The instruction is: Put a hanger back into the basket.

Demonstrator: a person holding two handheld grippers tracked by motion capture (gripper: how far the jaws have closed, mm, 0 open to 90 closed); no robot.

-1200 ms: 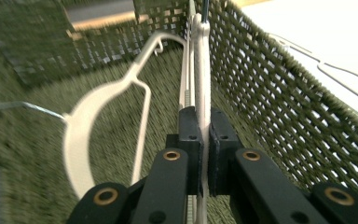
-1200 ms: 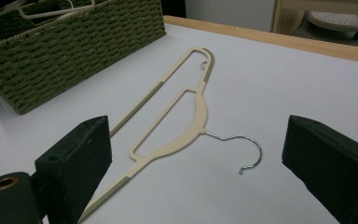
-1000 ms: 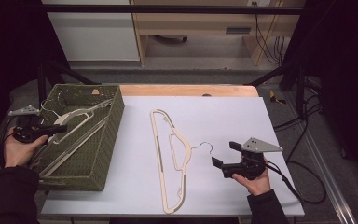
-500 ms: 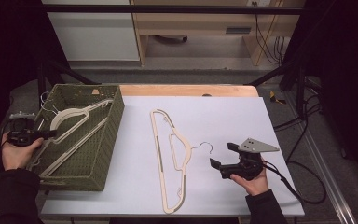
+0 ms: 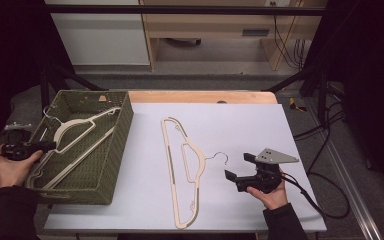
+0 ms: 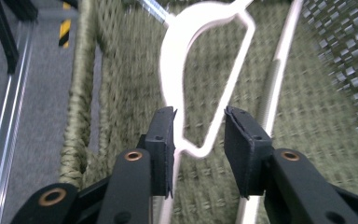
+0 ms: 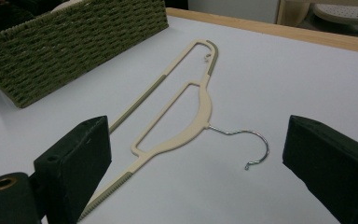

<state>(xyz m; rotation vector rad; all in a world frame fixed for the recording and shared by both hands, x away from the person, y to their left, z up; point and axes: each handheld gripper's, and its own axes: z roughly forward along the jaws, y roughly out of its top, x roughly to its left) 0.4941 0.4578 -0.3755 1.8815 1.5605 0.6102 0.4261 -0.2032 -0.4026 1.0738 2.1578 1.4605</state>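
— Where are the hangers?
— One hanger [image 5: 186, 170] lies flat on the worktop [image 5: 260, 125]; the right claw [image 5: 236, 167] gapes wide beside its hook.
— And the left claw [image 5: 50, 145]?
— Parted around the basket hanger [image 6: 186, 70], inside the basket [image 5: 110, 165].

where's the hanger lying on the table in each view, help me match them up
High view: the hanger on the table lies mid-table, hook toward the right gripper.
Right gripper view: the same hanger lies ahead between the open jaws, its metal hook nearest.
Left gripper view: that one looks into the basket at another hanger, a different one.
Shared landmark: the woven green basket.
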